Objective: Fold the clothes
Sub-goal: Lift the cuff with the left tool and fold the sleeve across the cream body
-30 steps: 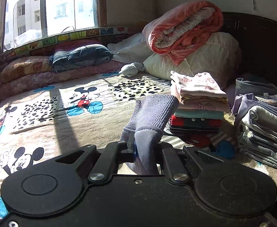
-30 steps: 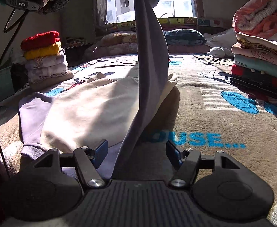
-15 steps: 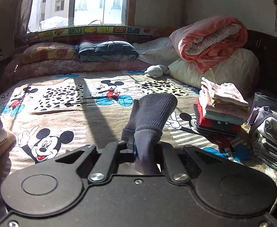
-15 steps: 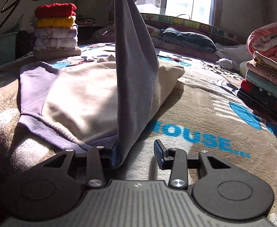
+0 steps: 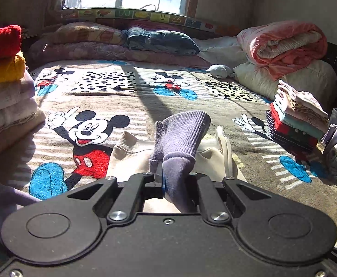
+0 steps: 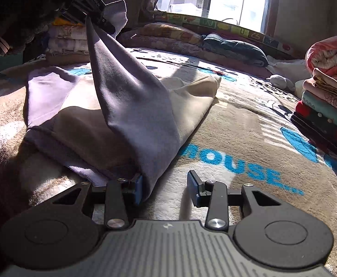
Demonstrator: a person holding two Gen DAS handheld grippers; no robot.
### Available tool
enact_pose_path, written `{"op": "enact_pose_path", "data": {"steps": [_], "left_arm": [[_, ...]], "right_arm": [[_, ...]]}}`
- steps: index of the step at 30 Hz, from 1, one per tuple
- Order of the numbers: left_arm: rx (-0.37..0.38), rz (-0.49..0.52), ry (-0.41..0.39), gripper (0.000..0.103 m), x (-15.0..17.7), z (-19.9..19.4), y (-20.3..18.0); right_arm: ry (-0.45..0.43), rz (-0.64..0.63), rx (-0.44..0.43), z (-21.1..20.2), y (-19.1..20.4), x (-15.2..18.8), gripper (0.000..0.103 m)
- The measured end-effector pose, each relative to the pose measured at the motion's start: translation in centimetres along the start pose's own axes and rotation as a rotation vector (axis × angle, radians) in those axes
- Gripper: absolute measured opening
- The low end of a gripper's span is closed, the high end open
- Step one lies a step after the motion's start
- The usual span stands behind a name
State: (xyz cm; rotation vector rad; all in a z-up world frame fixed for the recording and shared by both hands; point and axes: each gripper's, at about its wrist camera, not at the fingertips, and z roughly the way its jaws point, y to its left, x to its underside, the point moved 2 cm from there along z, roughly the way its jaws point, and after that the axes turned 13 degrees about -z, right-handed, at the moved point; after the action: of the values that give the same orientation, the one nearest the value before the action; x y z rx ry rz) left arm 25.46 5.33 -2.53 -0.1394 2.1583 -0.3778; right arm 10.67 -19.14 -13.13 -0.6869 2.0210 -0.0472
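Since half a second ago, sleeve (image 6: 131,106) carried lower over sweatshirt (image 6: 191,94) on bed (image 6: 249,124), to fold it inward. Left gripper (image 5: 162,180) clenched on cuff (image 5: 180,136); right gripper (image 6: 165,187) fingers spread, beside hem, holding nothing.

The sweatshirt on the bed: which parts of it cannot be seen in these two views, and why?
- Left wrist view: most of the sweatshirt body is hidden behind the left gripper, shut on the purple cuff.
- Right wrist view: the raised purple sleeve covers the middle of the chest; any print there is hidden.
- Right wrist view: the near hem lies in deep shadow behind the open right gripper.
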Motion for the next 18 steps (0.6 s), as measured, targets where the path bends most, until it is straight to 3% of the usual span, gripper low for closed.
{"op": "enact_pose_path", "data": {"steps": [6, 18], "left_arm": [[-0.035, -0.066, 0.037, 0.004, 3.2, 1.6, 3.6], [0.018, -0.303, 0.066, 0.004, 6.1, 3.3, 8.1]], "right_arm": [[0.005, -0.027, 0.012, -0.3, 0.3, 0.1, 0.040], [0.021, -0.053, 0.003, -0.9, 0.5, 0.7, 0.040]]}}
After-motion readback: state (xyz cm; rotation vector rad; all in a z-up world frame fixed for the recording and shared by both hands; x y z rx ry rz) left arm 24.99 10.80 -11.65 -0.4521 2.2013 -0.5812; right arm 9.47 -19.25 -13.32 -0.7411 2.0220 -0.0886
